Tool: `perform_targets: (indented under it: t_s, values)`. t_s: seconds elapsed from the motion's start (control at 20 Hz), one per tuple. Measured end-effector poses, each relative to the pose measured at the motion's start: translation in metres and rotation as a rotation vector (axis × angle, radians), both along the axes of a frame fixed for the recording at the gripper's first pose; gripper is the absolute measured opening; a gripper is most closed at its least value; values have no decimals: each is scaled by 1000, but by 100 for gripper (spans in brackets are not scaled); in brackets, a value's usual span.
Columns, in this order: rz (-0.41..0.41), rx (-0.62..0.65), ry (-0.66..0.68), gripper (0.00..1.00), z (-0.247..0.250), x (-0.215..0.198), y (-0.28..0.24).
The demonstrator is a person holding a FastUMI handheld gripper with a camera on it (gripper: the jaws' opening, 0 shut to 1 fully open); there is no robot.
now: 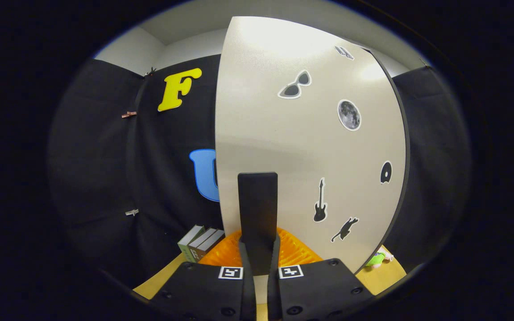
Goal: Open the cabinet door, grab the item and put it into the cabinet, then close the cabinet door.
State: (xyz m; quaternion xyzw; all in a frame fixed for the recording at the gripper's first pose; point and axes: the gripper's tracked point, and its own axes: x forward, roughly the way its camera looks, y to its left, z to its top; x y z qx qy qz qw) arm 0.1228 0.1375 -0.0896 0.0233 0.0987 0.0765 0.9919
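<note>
Right now the gripper point(258, 254) is pointing at the cabinet door point(283, 147), its fingers drawn nearly together with a dark upright handle point(257, 214) rising just ahead of them; whether both fingers are pressing on it, I cannot tell. The door is looking like a stiff, smooth, light panel that should be swinging easily on its hinge, and the handle seems the natural place to take hold, since the flat face offers nothing to pinch. Stickers are dotting the door: sunglasses point(295, 84), a moon point(349, 115), a guitar point(320, 201) and a cat point(345, 229); none carries readable writing. A small green item point(376, 259), probably light and soft, is lying on the worktop point(388, 276) beyond the door's lower edge. Books point(200, 243) and an orange rack point(292, 252) are sitting nearby.
</note>
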Motion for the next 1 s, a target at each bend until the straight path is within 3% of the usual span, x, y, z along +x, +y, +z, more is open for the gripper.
perform_targets:
  t_s: [0.55, 1.0]
  values:
    - [-9, -13, -7, 14, 10, -46, -35]
    - [-91, -23, -17, 13, 15, -68, -72]
